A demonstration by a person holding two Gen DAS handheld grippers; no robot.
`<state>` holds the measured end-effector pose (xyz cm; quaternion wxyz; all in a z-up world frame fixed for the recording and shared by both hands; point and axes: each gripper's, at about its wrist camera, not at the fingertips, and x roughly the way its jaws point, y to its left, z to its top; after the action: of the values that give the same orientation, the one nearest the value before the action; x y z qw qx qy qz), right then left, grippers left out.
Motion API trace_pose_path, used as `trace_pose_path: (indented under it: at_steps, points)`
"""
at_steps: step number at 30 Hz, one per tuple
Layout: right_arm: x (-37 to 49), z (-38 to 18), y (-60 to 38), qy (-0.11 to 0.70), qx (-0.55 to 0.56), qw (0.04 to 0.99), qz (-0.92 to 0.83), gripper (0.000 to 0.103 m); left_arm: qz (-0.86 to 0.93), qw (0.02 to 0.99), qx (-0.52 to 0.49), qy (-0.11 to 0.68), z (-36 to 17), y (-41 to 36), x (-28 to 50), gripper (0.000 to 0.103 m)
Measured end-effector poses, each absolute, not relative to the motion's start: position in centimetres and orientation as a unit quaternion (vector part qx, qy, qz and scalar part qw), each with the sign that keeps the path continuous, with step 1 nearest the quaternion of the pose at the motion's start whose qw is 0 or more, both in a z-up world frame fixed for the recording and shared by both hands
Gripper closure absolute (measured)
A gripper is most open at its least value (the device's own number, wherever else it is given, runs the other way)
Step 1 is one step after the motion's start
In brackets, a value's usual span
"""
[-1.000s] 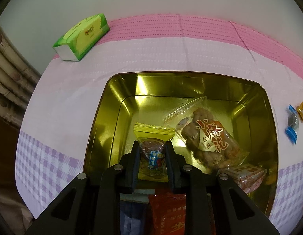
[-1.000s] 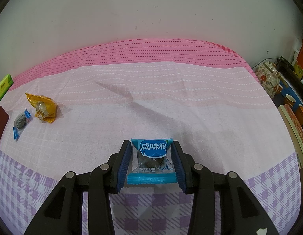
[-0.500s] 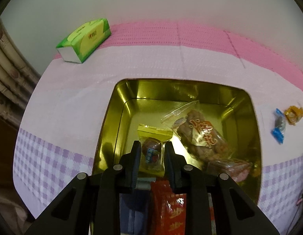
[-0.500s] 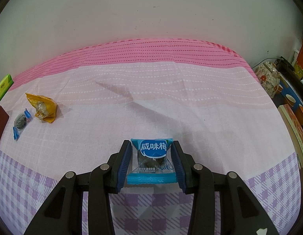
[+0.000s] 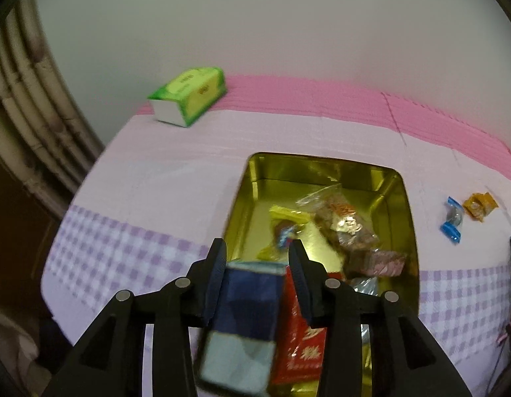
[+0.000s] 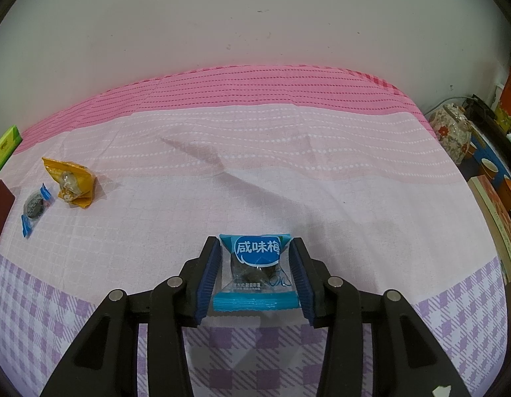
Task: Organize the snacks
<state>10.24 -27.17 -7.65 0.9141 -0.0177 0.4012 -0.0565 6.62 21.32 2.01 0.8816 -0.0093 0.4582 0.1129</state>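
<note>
Two matching black hand-held grippers

The left gripper and right gripper share one build: angular matte-black linkage arms with triangular cutouts, four round silver pins across each frame, and two tapered fingers lined on their inner faces with ribbed blue pads.

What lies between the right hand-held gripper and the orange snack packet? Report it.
Only bare tablecloth, as the right wrist view shows. The right hand-held gripper grips the blue plum packet; the orange packet lies apart.
</note>
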Motion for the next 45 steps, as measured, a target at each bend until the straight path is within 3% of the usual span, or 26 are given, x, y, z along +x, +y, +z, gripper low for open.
trace_pose_path:
  at_steps: [11,19,27,29,38,45]
  points:
    - [10.1,-7.6,-27.2,0.405,-0.011,0.912,-0.065,0.063,0.15,0.893,0.012,0.423,2.8,21.8,1.9,0.062]
    - [10.1,-7.5,-26.6,0.408,-0.014,0.91,-0.077,0.068,0.166,0.892,-0.002,0.42,2.4,22.8,0.4,0.06]
    - [9.9,-6.7,-24.9,0.411,-0.02,0.908,-0.082,0.073,0.182,0.89,-0.015,0.418,2.0,24.1,-0.1,0.052]
    - [9.8,-6.0,-23.9,0.406,-0.021,0.91,-0.077,0.073,0.183,0.889,-0.018,0.419,1.9,24.2,-0.1,0.045]
    - [8.6,-2.5,-16.4,0.392,-0.014,0.92,0.009,0.073,0.196,0.885,-0.018,0.421,1.9,24.9,-0.3,0.039]
    - [7.2,-1.2,-7.4,0.394,-0.033,0.911,0.115,0.073,0.215,0.883,-0.025,0.416,2.2,25.8,-0.7,0.038]
